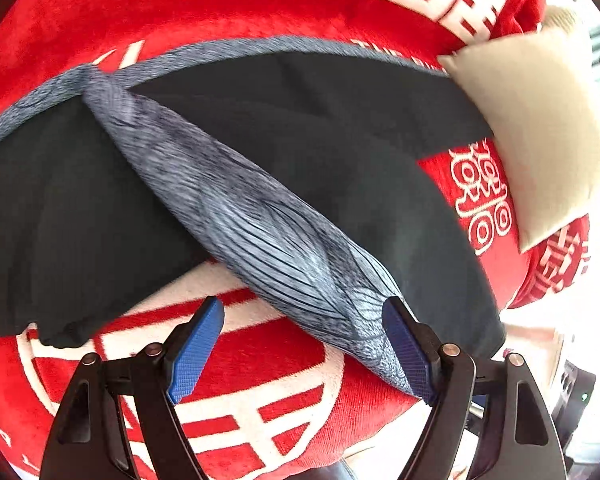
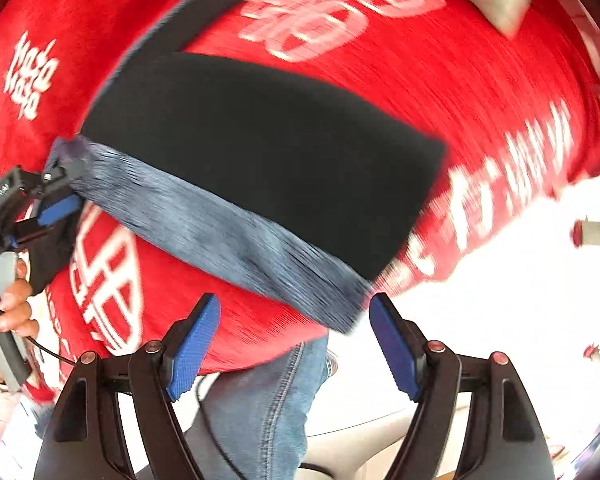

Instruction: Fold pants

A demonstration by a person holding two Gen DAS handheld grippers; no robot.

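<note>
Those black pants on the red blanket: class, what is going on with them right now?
A person is folding black pants with a grey patterned waistband, spread on a red blanket with white lettering. They hold a claw tool in each hand. The left claw and the right claw both hang open over the waistband's near edge, gripping nothing. A beige pillow lies beside the pants. The right wrist view is motion-blurred.

Red blanket point(image 1: 228, 4) bears dark pants point(image 1: 320, 128) and beige cushion point(image 1: 540, 128).
</note>
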